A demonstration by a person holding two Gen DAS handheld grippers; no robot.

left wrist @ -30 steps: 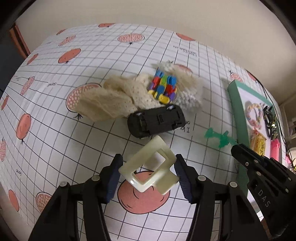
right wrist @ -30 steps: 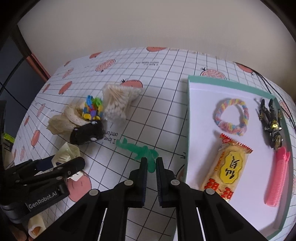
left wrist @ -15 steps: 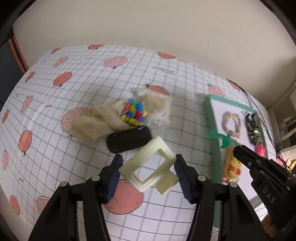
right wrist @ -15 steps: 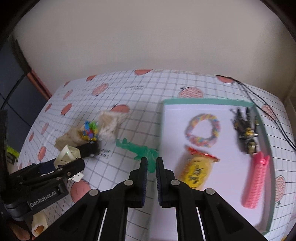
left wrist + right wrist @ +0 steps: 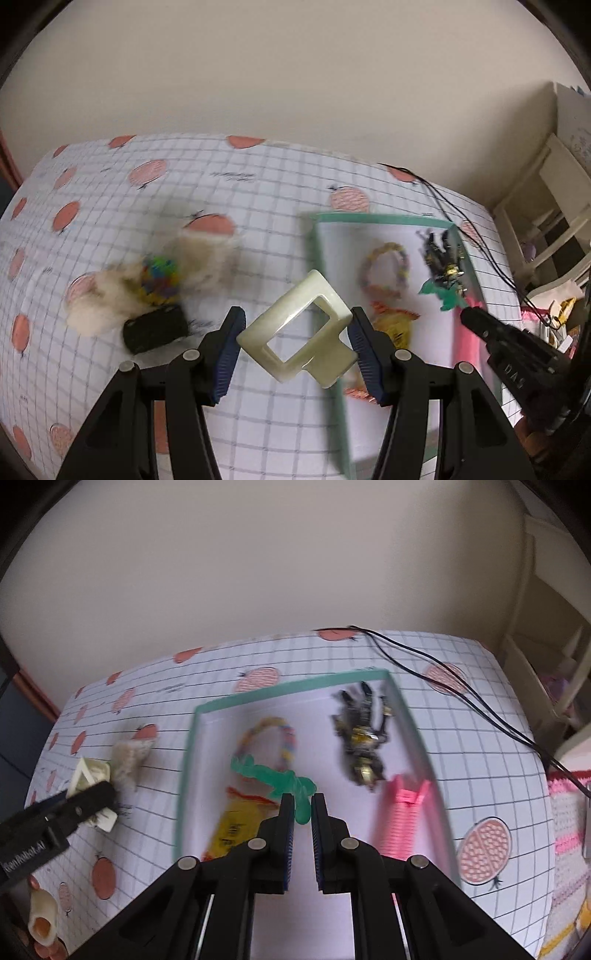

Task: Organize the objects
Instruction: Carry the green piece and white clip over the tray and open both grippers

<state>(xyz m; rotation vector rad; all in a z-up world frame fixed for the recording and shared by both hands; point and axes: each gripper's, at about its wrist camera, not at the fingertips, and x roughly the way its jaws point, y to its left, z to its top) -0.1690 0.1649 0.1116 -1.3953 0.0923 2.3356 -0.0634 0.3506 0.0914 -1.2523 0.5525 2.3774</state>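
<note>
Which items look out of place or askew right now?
Nothing is spilled or damaged. The left pile stands out: a black toy car, a multicoloured block toy and cream fluffy material huddle on the tablecloth, outside the green-rimmed tray. The cream hair claw sits tilted in the left gripper.

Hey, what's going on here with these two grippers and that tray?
A person is tidying small things into a green-rimmed tray. The left gripper is shut on a cream hair clip, held in the air near the tray's left edge. The right gripper is shut on a green toy held over the tray, where a bracelet, a snack packet, a pink comb and a dark toy figure already lie.
</note>
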